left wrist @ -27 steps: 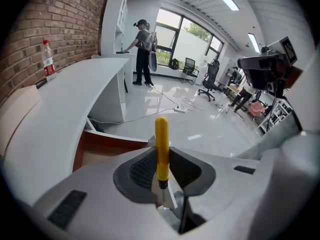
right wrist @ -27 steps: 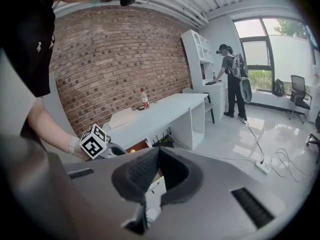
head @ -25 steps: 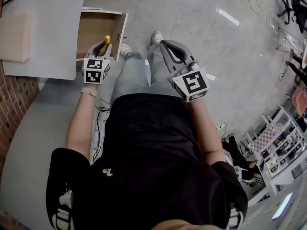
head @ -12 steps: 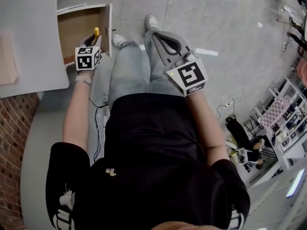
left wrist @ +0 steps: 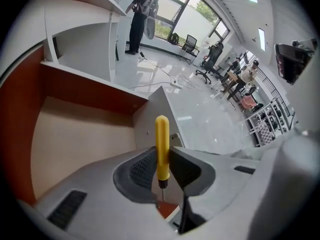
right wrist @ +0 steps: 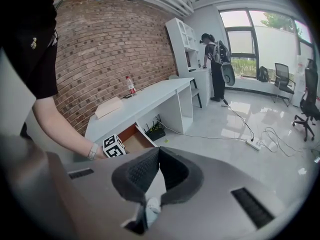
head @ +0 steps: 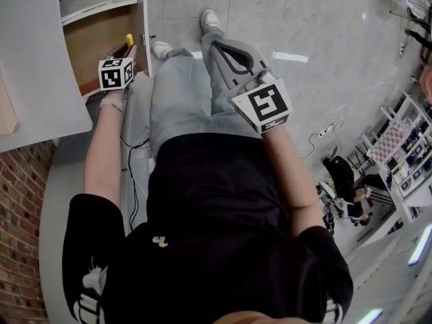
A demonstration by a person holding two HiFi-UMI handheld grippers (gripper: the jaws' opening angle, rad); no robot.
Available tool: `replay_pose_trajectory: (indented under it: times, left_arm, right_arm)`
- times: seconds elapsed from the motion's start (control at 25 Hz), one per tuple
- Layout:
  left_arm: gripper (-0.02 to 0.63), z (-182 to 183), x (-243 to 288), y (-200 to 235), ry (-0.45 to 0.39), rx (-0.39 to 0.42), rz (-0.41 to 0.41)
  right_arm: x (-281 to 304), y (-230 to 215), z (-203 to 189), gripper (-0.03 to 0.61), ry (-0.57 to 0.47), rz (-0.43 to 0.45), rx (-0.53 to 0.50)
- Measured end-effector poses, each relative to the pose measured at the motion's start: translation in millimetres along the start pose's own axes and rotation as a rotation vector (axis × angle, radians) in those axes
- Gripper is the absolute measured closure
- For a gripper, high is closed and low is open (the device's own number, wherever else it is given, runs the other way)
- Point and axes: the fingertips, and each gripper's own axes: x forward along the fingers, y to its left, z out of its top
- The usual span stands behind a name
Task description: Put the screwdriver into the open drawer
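My left gripper is shut on a screwdriver with a yellow handle; its thin metal shaft points back toward the camera. The gripper hangs over the open drawer, whose pale wooden bottom and reddish-brown inner walls fill the left gripper view. The handle sticks out past the jaw tips, above the drawer's right side. My right gripper is shut with nothing in it and hovers over the person's legs, away from the drawer. In the right gripper view, the drawer and the left gripper's marker cube are seen from the side.
The drawer belongs to a white desk at the left, against a brick wall. The person's legs and shoes lie between the grippers. Cables and a power strip lie on the grey floor. Another person stands far off.
The left gripper has carried the screwdriver forward and left, from the drawer's front edge to over its inside. The right gripper has stayed about where it was.
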Motion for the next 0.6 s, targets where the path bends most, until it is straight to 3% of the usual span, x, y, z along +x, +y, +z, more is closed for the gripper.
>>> replay_pose_trajectory:
  times: [0.6]
  left_arm:
    - [0.534, -34, 52, 20, 0.123, 0.017, -0.013]
  right_arm:
    - [1, 11, -39, 0.568, 0.061, -0.023, 0.010]
